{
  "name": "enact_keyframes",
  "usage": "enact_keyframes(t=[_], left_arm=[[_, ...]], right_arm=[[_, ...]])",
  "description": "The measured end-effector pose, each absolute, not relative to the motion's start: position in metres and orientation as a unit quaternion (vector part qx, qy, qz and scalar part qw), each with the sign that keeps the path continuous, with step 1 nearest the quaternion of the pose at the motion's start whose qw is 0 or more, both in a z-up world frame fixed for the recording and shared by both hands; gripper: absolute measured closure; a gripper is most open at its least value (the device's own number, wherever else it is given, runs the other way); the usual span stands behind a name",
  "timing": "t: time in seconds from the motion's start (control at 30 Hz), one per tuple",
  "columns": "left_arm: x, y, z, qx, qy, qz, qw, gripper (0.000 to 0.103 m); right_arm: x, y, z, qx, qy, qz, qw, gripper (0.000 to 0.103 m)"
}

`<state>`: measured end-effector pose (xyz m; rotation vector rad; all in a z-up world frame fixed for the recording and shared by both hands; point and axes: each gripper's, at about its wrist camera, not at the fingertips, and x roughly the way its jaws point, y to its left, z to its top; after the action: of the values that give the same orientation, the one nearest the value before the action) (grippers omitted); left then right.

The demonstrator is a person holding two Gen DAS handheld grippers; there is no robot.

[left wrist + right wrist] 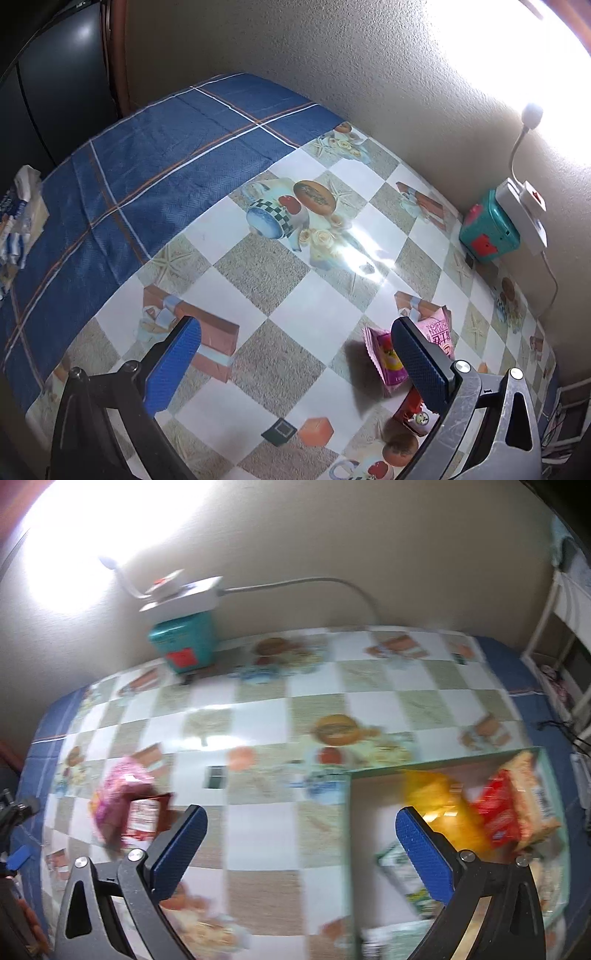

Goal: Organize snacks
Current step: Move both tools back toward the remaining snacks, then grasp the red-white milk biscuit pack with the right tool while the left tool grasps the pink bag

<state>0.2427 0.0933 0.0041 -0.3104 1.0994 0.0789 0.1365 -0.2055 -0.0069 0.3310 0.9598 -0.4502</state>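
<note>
Both grippers hang above the table with nothing in them. From where I stand, the left gripper (295, 363) has its blue pads spread wide over the checked oilcloth (314, 314), empty, and the right gripper (301, 843) is splayed just as wide, also empty, though its view is smeared with motion blur.

Loose snacks lie together on the oilcloth: a pink packet (384, 356) and a second pink packet (437, 330) just beside it, partly hidden behind the left gripper's right pad, with a small red packet (410, 411) touching or close under them. In the right wrist view the same cluster shows as a pink packet (118, 794) with the red packet (146, 814) against it, left of the right gripper.

A shallow green-rimmed tray (424, 768) sits on the table's right part, already holding a yellow bag (439, 805), a red bag (498, 816) and a paler bag (532, 797), which stand leaning together.

My guess is that these packets are light, soft and crinkly, with slick film that could slip from a shallow pinch. The crimped edge looks like the safest place to grip, or across the flat middle with gentle pressure, since the contents may crush. Lying flat, a packet may need its edge approached low from the side.
</note>
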Motion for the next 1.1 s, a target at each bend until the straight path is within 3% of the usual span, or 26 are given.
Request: enact_keyframes(t=[0.37,1.1], left_arm=[[0.251,0.077,-0.023,-0.133,0.529,-0.009,0.838,0.001],[0.252,0.039,-0.037,-0.13,0.527,-0.121,0.831,0.001]], right_arm=[[0.184,-0.122,-0.042,0.12,0.477,-0.128,0.861,0.0],[0.198,-0.112,-0.079,0.12,0.496,-0.121,0.852,0.0]])
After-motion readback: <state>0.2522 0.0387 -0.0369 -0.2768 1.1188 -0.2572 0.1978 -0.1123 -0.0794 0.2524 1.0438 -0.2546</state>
